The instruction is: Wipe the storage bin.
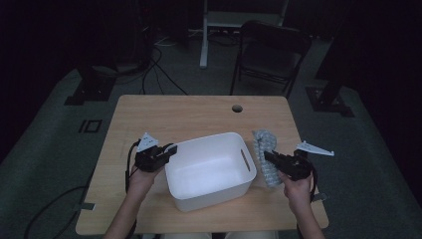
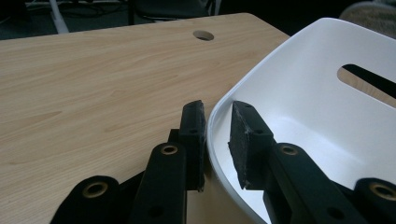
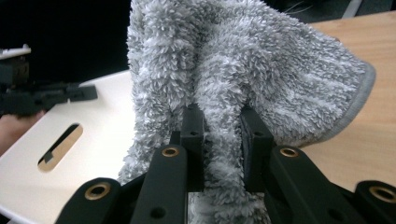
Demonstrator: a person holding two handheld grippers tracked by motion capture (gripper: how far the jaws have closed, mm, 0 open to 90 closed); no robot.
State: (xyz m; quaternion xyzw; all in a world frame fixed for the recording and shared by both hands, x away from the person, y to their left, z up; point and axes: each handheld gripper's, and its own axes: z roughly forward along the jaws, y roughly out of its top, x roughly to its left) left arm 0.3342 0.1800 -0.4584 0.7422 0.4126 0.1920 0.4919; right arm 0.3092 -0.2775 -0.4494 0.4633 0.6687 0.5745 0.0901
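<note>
My right gripper (image 3: 219, 128) has its jaws pinched on a fold of the grey towel (image 3: 261, 70), just beside the white bin (image 1: 209, 169) on the surface; I judge it soft, light, floppy, best bunched. My left gripper (image 2: 217, 135) straddles the bin's rim, jaws released. Only the bin's wall stands between

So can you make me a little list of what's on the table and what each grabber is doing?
table: light wood table
tub: white tub, nothing visible inside
cloth: fluffy grey cloth, right of the tub
left gripper: left gripper, jaws straddling the tub's rim
right gripper: right gripper, pinching a fold of the cloth
</note>
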